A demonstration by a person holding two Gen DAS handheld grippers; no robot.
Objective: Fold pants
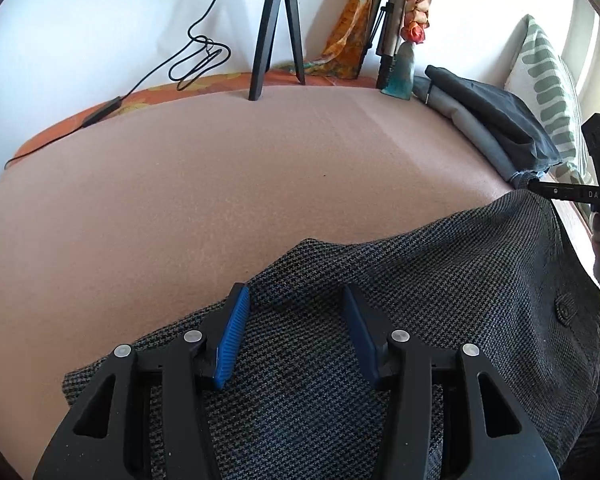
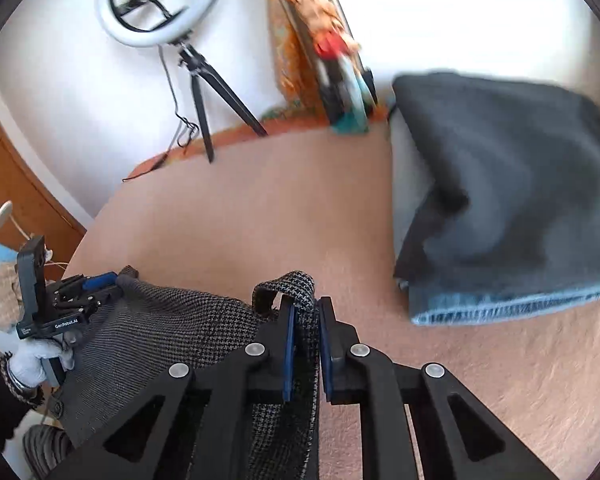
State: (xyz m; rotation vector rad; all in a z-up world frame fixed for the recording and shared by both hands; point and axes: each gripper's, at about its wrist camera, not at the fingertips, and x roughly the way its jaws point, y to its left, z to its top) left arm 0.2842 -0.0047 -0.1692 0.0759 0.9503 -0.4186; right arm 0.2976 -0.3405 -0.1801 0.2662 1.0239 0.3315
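Note:
Dark houndstooth pants (image 1: 440,280) lie bunched on the pink bed cover (image 1: 180,180) at its near edge. My left gripper (image 1: 296,300) hovers low over them, its blue pads apart, with cloth lying under and between the fingers but not pinched. The right wrist view shows my right gripper (image 2: 305,304) shut on a raised fold of the pants (image 2: 172,320), with the cloth squeezed between the pads. The left gripper (image 2: 96,284) sits at the pants' far left edge, held by a white-gloved hand (image 2: 36,356). The right gripper's tip (image 1: 540,189) holds the pants' right corner.
A pile of folded dark and grey clothes (image 2: 500,200) lies on the bed's far right beside a patterned pillow (image 1: 548,80). A black tripod (image 1: 276,28) carrying a ring light (image 2: 160,0) stands at the back, with a black cable (image 1: 196,56) trailing to the left.

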